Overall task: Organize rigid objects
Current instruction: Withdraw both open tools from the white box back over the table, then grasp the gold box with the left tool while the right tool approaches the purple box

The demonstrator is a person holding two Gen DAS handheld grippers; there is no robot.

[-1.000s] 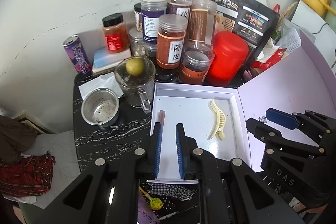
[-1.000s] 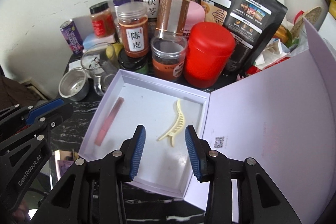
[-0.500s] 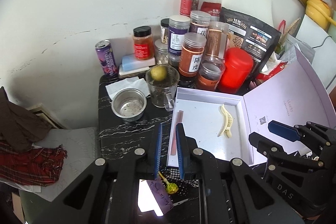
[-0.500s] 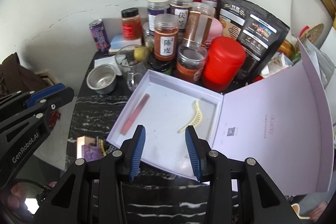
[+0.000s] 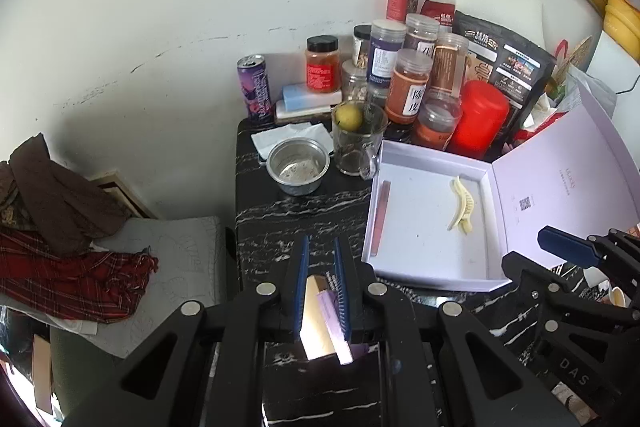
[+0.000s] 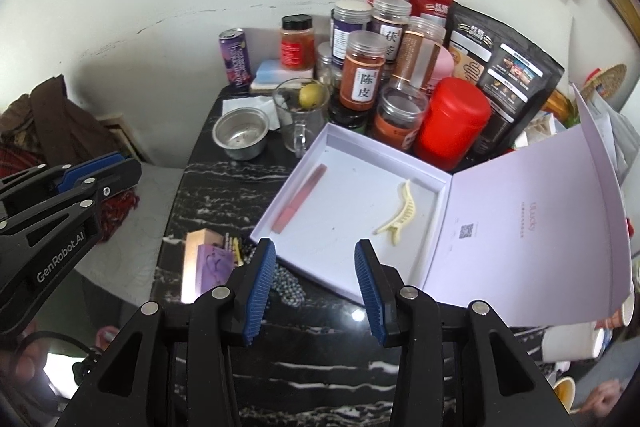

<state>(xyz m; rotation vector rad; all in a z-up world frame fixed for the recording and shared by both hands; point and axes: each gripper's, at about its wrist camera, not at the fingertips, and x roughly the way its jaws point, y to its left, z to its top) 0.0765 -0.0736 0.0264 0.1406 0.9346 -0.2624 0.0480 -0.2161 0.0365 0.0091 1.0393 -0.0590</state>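
Observation:
An open lilac box point(image 5: 428, 269) point(image 6: 292, 203) lies on the black marble table with its lid point(image 6: 532, 227) folded out to the right. Inside lie a pink stick point(image 5: 380, 215) point(image 6: 300, 197) and a cream hair claw point(image 5: 460, 203) point(image 6: 400, 213). A small lilac and tan box point(image 6: 204, 259) lies on the table left of the open box; in the left wrist view it point(image 5: 324, 319) shows between the fingers. My left gripper point(image 5: 322, 287) hovers over it with its jaws narrowly apart, not touching it. My right gripper point(image 6: 314, 287) is open and empty above the open box's front edge.
Spice jars point(image 6: 364, 75), a red canister point(image 6: 452, 123), a black pouch point(image 6: 508, 75), a glass mug with a lemon point(image 6: 300, 111), a steel bowl point(image 6: 240, 133) and a purple can point(image 6: 234, 57) crowd the back by the wall. Clothes point(image 5: 60, 227) lie left of the table.
Both grippers have pulled back and up from the open box. The left gripper moved left, and the small lilac and tan box now shows between its fingers.

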